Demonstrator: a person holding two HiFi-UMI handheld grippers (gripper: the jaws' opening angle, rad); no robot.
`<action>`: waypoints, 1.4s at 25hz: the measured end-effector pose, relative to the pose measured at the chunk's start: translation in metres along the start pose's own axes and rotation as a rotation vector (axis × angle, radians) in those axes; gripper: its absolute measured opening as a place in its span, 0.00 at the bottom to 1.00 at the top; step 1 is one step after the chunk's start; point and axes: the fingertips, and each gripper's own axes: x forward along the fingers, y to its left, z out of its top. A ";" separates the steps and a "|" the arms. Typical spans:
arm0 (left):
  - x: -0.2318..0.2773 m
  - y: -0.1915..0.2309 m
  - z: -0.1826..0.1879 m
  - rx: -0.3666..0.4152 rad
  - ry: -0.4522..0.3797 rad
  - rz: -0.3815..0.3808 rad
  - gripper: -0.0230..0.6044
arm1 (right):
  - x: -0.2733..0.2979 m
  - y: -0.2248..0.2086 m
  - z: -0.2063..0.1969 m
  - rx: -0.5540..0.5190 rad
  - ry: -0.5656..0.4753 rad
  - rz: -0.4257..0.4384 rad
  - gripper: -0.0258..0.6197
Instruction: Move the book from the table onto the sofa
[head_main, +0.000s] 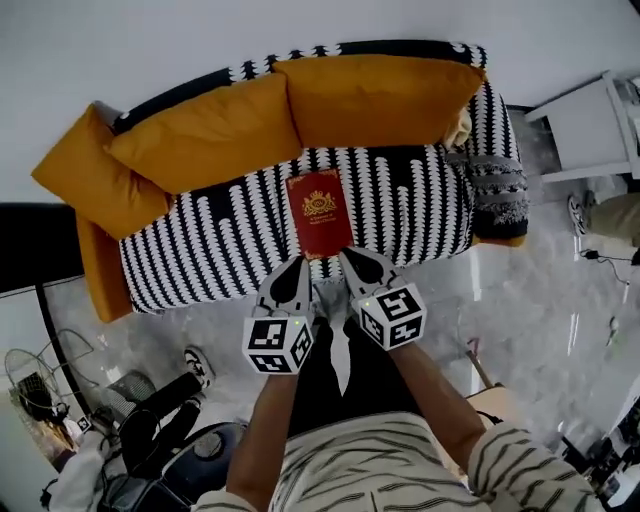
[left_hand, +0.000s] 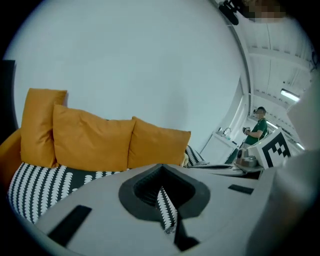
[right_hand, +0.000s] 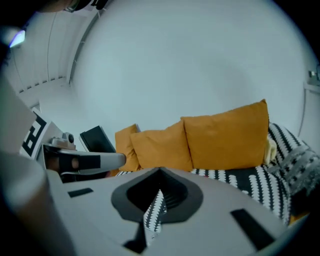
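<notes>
Book (head_main: 319, 212) lies flat on sofa (head_main: 420, 205) seat, close to front edge. Left gripper (head_main: 298, 270) and right gripper (head_main: 353, 260) hover near it, fingers closed, empty. Risk: stray nudge to book's near edge could tip it onto floor (head_main: 520, 300).

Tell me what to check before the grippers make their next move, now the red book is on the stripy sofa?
1. Book lying flat on the sofa seat: ok.
2. Book's near end fully on the seat, not overhanging the front edge: cannot tell.
3. Left gripper jaws shut, nothing in them: ok.
4. Right gripper jaws shut, nothing in them: ok.
</notes>
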 end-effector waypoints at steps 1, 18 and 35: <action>-0.009 -0.007 0.010 0.004 -0.019 -0.002 0.04 | -0.008 0.006 0.011 -0.008 -0.015 0.000 0.06; -0.155 -0.101 0.164 0.106 -0.320 -0.021 0.04 | -0.155 0.114 0.174 -0.175 -0.314 0.026 0.06; -0.219 -0.136 0.232 0.168 -0.503 -0.023 0.04 | -0.208 0.161 0.241 -0.236 -0.464 0.063 0.06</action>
